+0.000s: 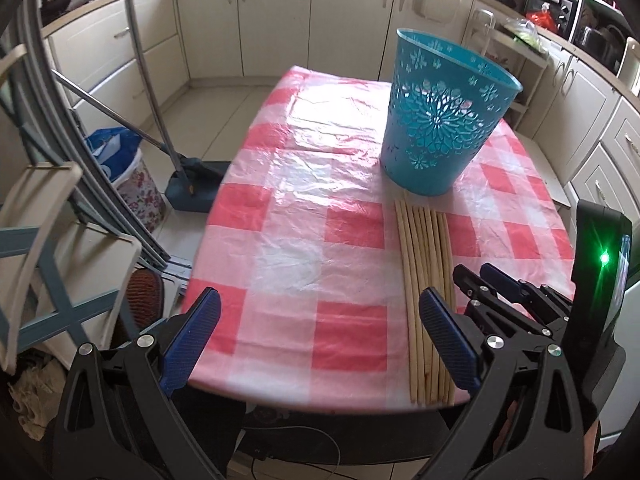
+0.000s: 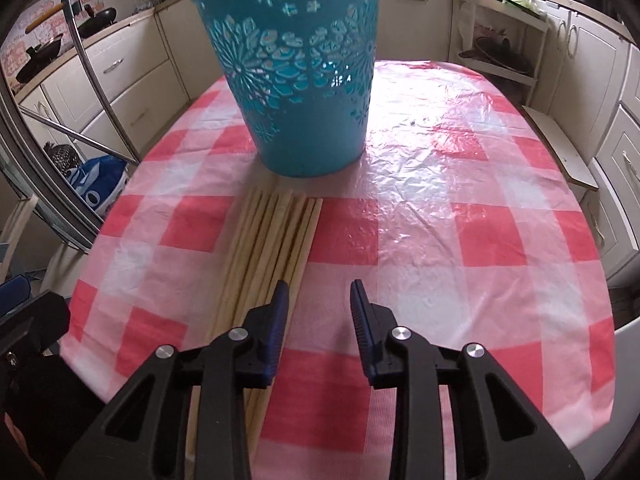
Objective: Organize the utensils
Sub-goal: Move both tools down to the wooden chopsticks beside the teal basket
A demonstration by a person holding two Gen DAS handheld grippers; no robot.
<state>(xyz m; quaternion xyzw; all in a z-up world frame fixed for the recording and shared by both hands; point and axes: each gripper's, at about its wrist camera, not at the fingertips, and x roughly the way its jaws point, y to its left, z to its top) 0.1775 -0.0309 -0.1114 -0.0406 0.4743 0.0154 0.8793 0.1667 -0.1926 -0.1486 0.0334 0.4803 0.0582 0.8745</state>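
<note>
The table (image 1: 280, 208) is covered with a red and white checked plastic cloth (image 2: 460, 216). On it stand a blue bucket (image 1: 442, 120) and, just before it, wooden chopsticks (image 1: 426, 280) lying side by side.

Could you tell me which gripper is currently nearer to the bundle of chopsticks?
Right. The right gripper hangs open with one finger over the chopsticks; the left gripper is open farther left, its right finger beside them.

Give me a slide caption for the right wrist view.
Open right gripper hovers beside chopsticks lying before a teal basket.
</note>
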